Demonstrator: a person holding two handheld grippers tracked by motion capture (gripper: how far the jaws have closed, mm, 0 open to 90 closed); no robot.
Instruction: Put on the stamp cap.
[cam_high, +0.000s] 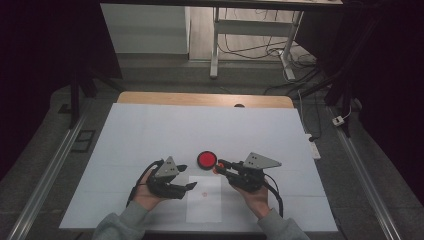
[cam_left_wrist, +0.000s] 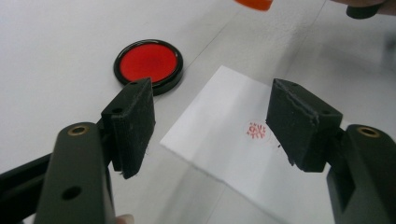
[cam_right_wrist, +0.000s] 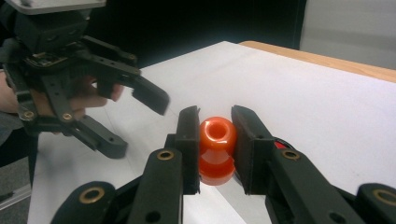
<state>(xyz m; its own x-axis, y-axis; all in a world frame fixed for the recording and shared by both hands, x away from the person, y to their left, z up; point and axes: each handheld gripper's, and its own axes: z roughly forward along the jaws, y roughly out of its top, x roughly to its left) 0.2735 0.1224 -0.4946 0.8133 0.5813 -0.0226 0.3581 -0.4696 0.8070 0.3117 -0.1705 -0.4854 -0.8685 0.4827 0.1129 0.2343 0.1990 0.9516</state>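
My right gripper (cam_high: 218, 167) is shut on a small orange stamp (cam_right_wrist: 217, 135), whose rounded top sits between the two pads just above the white table cover. Beside it lies a round black ink pad (cam_high: 206, 159) with a red inside, which the left gripper view shows to the left of its jaws (cam_left_wrist: 148, 63). A white sheet of paper (cam_high: 204, 205) lies in front of the person and bears a red stamp mark (cam_left_wrist: 256, 130). Over the sheet's left edge my left gripper (cam_high: 187, 176) stands open with nothing between its jaws.
A white cover (cam_high: 150, 135) spreads over the wooden table (cam_high: 200, 98). Beyond the far edge stand a white desk frame (cam_high: 215, 45) and loose cables on the floor (cam_high: 260, 50). Metal rails (cam_high: 50, 170) run along both sides.
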